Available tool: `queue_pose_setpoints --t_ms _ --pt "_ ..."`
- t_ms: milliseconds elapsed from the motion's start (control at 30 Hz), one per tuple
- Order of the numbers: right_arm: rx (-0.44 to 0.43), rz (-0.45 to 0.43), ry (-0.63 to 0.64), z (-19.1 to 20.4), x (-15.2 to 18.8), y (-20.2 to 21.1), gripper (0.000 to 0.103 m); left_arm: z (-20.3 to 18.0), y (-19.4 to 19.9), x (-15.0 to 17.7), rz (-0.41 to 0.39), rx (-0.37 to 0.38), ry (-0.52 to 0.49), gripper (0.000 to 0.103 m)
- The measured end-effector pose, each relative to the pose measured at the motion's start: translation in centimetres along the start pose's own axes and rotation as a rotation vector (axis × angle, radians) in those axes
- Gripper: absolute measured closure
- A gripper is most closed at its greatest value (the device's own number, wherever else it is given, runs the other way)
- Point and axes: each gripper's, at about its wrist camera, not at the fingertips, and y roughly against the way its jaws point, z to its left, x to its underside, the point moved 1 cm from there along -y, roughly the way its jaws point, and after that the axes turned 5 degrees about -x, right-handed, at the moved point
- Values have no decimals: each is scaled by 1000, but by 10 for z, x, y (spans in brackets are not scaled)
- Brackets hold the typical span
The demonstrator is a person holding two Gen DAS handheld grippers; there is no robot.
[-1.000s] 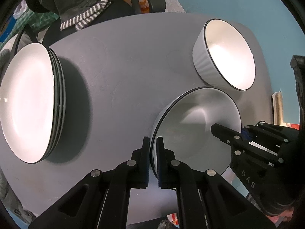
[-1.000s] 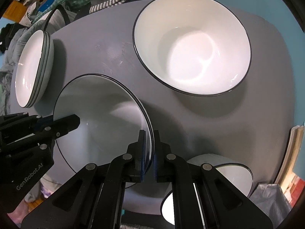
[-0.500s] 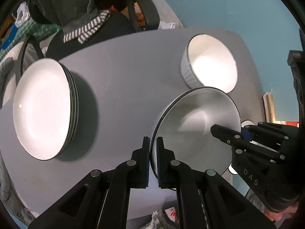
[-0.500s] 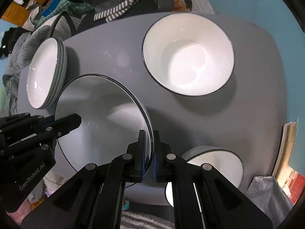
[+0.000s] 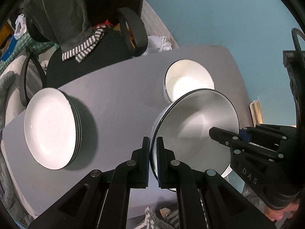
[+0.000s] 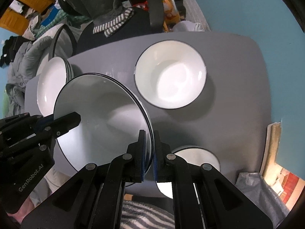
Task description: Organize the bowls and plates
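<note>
i have the left gripper (image 5: 152, 159) clamped narrow on the near-left rim of the held bowl (image 5: 196, 131), and the right gripper (image 6: 148, 157) clamped the same way on the opposite rim; the bowl hangs between the two tools, clear above the grey table (image 6: 228, 95), with nothing under it but air; the large bowl (image 6: 170, 74) sits open on the far side of the table, the plate stack (image 5: 49, 127) sits to the left, and a small bowl (image 6: 196, 152) peeks out near the right tool.

my worry is the grip itself; each pair of pads pinches only a thin glazed edge, so i judge that if one hand rises faster or swings wider than the other, the rim could twist out of a pad and the bowl could drop onto the crockery below; the held bowl looks about as wide as the large bowl, so a tilted or off-centre descent could knock rim on rim and chip either; drifting left risks clipping the plate stack; i would keep both hands level and matched in pace.
</note>
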Motion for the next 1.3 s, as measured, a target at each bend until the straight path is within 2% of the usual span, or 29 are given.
queue_pose_setpoints --t_ms 500,800,1300 --pt "11 6 -31 -41 -33 12 97 -29 -14 -46 9 11 -17 97" --pt "13 26 -41 -61 -56 6 97 -39 -27 -72 20 -14 -36 97" --pt "22 96 -54 -77 -78 -20 97 -41 -63 -90 100 -27 -47 97"
